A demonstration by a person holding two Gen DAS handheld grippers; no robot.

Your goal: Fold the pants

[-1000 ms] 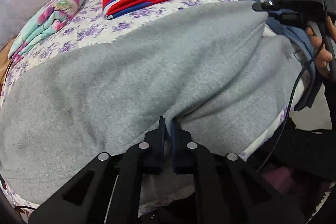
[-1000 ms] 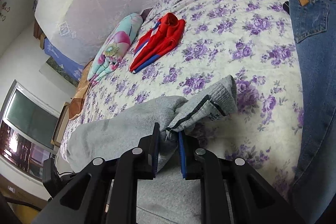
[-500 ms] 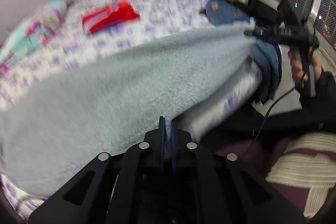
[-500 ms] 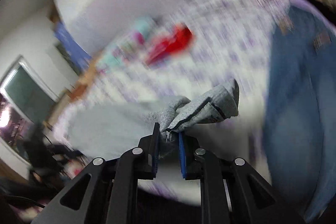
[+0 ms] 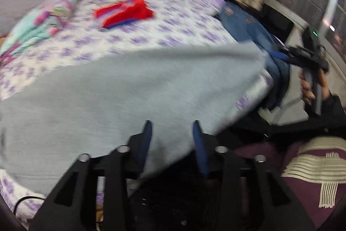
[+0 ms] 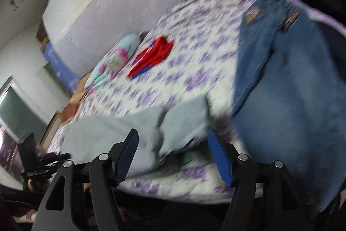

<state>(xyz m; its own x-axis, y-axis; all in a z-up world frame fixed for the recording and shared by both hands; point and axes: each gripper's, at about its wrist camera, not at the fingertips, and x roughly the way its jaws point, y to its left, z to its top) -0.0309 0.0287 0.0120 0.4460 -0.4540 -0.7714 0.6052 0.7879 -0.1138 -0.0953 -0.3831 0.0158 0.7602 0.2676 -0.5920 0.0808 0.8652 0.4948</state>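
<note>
Grey sweatpants (image 5: 129,88) lie spread across the near edge of the bed, blurred by motion; they also show in the right wrist view (image 6: 121,133). My left gripper (image 5: 172,129) is open just above the pants' near edge, holding nothing. My right gripper (image 6: 173,140) is open over the cuff end (image 6: 186,120) of the pants and holds nothing. The right gripper also shows in the left wrist view (image 5: 307,55), off the bed's right side. The left gripper shows at the lower left of the right wrist view (image 6: 41,162).
The bed has a purple-flowered sheet (image 5: 173,21). Blue jeans (image 6: 292,83) lie at the bed's right side. A folded red garment (image 5: 123,12) and a folded pastel cloth (image 5: 39,23) lie farther back. A striped rug (image 5: 320,163) is on the floor.
Both grippers have opened and let go of the grey pants, which now lie on the bed. Both have pulled back from the bed edge. The frames are motion-blurred.
</note>
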